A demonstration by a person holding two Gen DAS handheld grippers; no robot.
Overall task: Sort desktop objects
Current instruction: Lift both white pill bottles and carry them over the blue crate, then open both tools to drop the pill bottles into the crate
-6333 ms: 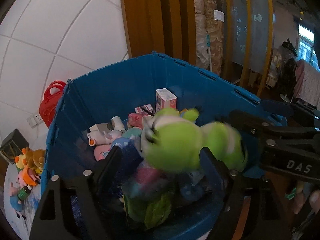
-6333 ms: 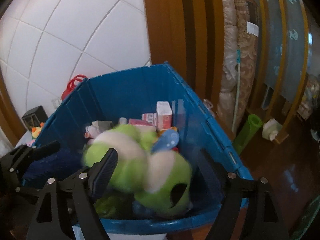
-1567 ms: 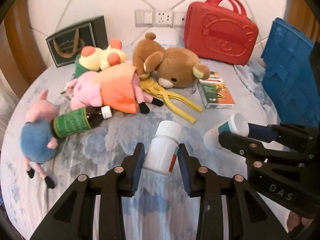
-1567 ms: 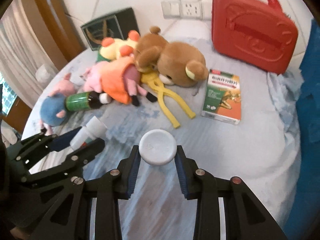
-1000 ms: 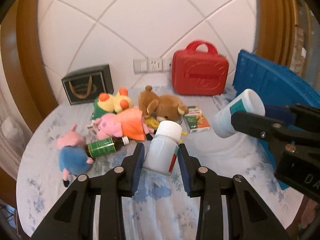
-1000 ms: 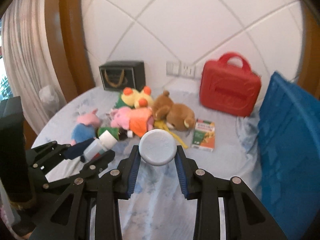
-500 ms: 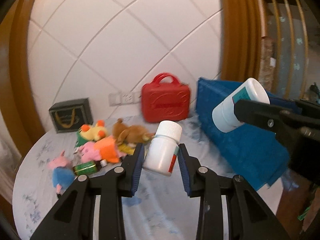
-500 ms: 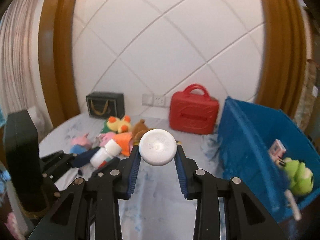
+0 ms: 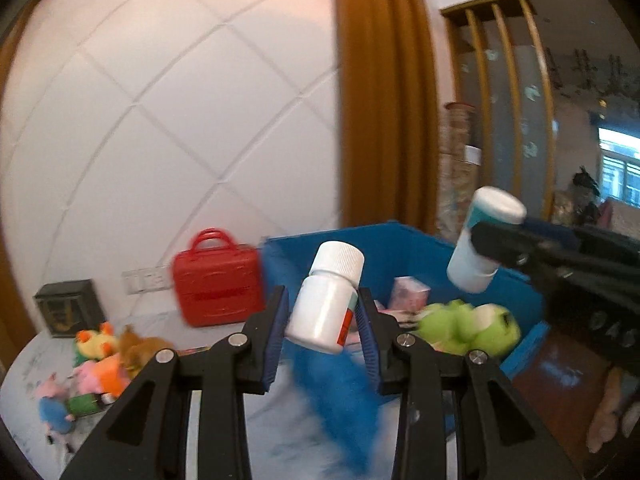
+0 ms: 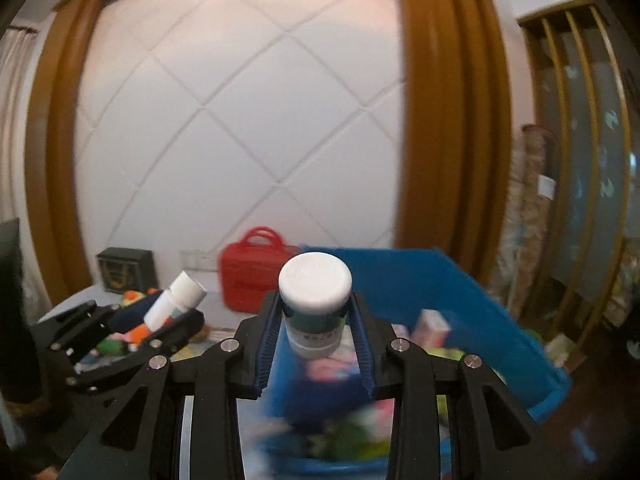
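Observation:
My left gripper (image 9: 320,320) is shut on a white pill bottle (image 9: 326,300) with a ribbed cap and holds it in the air in front of the blue bin (image 9: 400,248). My right gripper (image 10: 316,328) is shut on a white-capped bottle with a teal label (image 10: 315,304), held over the bin (image 10: 460,292). The right gripper's bottle also shows in the left wrist view (image 9: 484,240), above the bin's right rim. The left gripper's bottle shows in the right wrist view (image 10: 172,300).
The bin holds a green plush frog (image 9: 468,328) and a pink box (image 9: 408,292). On the table at left lie plush toys (image 9: 104,360), a green bottle (image 9: 84,404), a red case (image 9: 218,284) and a black box (image 9: 66,308). Wooden floor lies to the right.
Both grippers have swung right from the table toward the blue bin, each still holding its bottle. The bin's inside and the green frog have come into the left wrist view.

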